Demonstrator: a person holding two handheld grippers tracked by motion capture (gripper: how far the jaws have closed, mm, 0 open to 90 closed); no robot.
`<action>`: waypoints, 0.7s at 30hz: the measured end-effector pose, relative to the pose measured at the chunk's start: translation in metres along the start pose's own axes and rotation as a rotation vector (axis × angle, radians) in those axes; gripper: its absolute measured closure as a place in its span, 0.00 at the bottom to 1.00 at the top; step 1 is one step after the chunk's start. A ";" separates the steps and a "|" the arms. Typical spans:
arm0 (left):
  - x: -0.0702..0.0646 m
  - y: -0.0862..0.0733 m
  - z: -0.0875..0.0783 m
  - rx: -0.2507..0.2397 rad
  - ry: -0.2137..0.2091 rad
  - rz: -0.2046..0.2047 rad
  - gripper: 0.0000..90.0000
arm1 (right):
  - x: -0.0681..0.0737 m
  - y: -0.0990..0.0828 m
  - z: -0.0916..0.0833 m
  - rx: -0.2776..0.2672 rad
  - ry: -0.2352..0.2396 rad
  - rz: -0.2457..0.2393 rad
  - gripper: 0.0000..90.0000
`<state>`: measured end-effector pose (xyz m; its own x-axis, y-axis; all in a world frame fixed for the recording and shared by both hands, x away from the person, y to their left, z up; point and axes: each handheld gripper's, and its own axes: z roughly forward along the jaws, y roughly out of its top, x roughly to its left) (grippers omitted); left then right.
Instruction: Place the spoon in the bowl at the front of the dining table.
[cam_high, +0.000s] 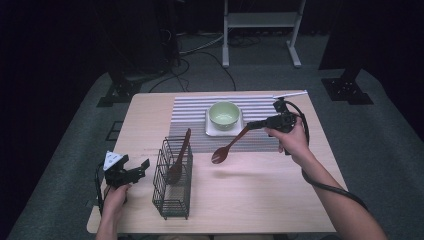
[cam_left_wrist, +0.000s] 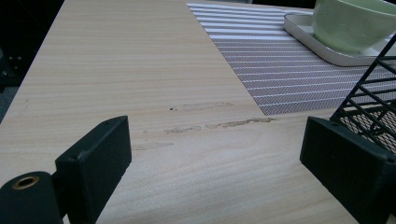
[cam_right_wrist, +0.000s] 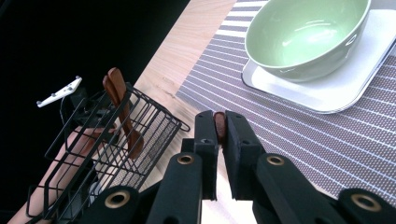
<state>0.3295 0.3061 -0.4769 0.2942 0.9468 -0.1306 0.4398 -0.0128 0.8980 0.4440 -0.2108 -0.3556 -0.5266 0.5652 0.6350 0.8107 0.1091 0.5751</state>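
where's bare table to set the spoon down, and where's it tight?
Free: the bare wood in front of the striped mat, between the wire basket and the right edge of the table; also the strip left of the mat. Crowded: the mat's middle, where the green bowl sits on a white tray. The right gripper holds the wooden spoon above the mat's near edge.

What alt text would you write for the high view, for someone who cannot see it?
A person's right hand-held gripper holds a brown wooden spoon above a wooden table, near a green bowl on a white tray. The left hand-held gripper rests open beside a black wire basket.
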 end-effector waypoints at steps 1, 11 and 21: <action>0.000 0.000 0.000 0.000 0.000 0.000 0.09 | 0.000 0.001 0.000 -0.003 -0.001 0.000 0.92; 0.000 0.000 0.000 0.000 0.000 0.000 0.09 | -0.001 0.008 0.002 -0.016 -0.012 0.005 0.92; 0.000 0.000 0.000 -0.001 -0.001 -0.001 0.09 | -0.002 0.019 0.001 -0.036 -0.036 0.006 0.92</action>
<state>0.3295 0.3063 -0.4769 0.2944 0.9466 -0.1315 0.4393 -0.0119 0.8982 0.4611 -0.2089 -0.3464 -0.5115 0.5947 0.6203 0.8039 0.0763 0.5898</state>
